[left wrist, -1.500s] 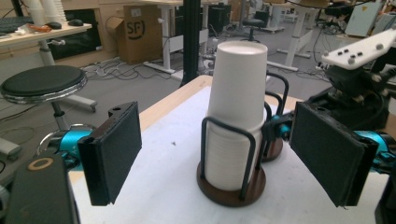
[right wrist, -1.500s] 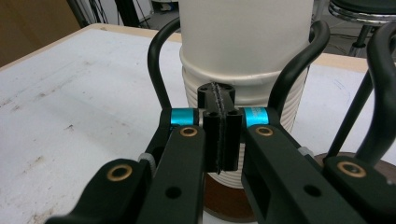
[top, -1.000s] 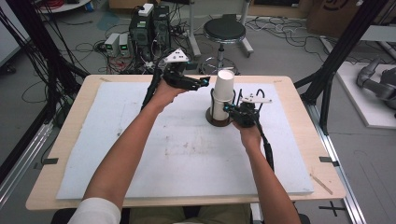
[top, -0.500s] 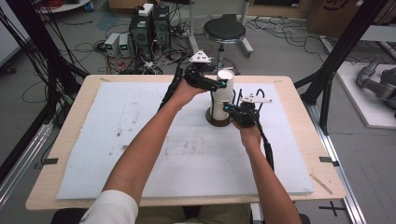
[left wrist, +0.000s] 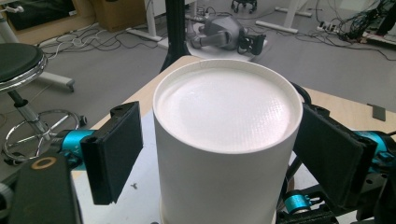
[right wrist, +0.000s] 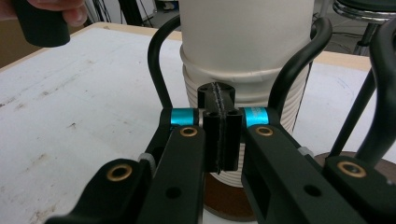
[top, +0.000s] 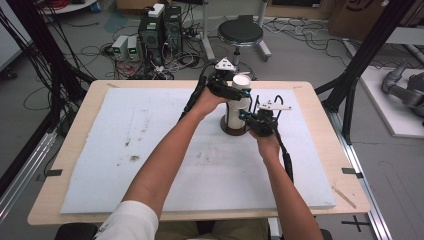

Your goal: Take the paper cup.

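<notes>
Partly hidden white cup point(top: 239, 102), brown base point(top: 231, 130) cropped

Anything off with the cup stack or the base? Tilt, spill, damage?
Nothing stands out. The white cup stands upright on the brown base, with no spill on the table. The left gripper straddles the cup's top; the right gripper is shut beside it.

A light wooden table point(top: 320, 107) carries a white foam sheet point(top: 115, 150) that covers nearly its whole top and leaves a bare wooden border around the edges. The sheet has dark smudges left of its middle. Toward its far centre, a round dark brown base point(top: 233, 130) sits directly on the sheet, with a white cylindrical container point(top: 239, 100) standing upright on it.
</notes>
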A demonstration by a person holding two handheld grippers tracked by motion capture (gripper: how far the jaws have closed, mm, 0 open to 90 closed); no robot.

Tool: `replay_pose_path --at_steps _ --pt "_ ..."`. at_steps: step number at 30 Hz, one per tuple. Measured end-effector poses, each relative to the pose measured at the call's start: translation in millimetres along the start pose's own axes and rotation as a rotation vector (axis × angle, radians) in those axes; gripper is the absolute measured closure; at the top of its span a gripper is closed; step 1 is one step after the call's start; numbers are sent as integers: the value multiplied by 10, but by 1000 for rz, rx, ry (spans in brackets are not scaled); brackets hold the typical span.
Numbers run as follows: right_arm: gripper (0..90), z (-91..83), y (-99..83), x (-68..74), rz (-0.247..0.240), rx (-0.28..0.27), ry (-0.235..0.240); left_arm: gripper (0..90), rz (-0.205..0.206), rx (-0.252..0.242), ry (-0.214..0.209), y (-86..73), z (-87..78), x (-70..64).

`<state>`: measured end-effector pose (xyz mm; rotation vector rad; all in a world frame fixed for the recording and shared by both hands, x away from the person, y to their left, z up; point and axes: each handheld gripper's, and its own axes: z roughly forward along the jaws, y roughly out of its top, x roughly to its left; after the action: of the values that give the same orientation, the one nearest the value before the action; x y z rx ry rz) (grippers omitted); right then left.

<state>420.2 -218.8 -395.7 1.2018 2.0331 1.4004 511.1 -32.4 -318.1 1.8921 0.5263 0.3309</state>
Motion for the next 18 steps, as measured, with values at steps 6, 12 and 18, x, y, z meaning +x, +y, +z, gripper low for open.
replay_pose_path --at_steps 6,12,18 --pt "900 1 0 -2 1 -2 1 312 13 -19 -2 20 -6 -19" --pt "900 -1 0 -3 1 0 2 319 -2 -96 2 128 -111 -41" --pt "900 -9 3 -2 1 3 0 325 -8 -155 9 284 -266 -56"
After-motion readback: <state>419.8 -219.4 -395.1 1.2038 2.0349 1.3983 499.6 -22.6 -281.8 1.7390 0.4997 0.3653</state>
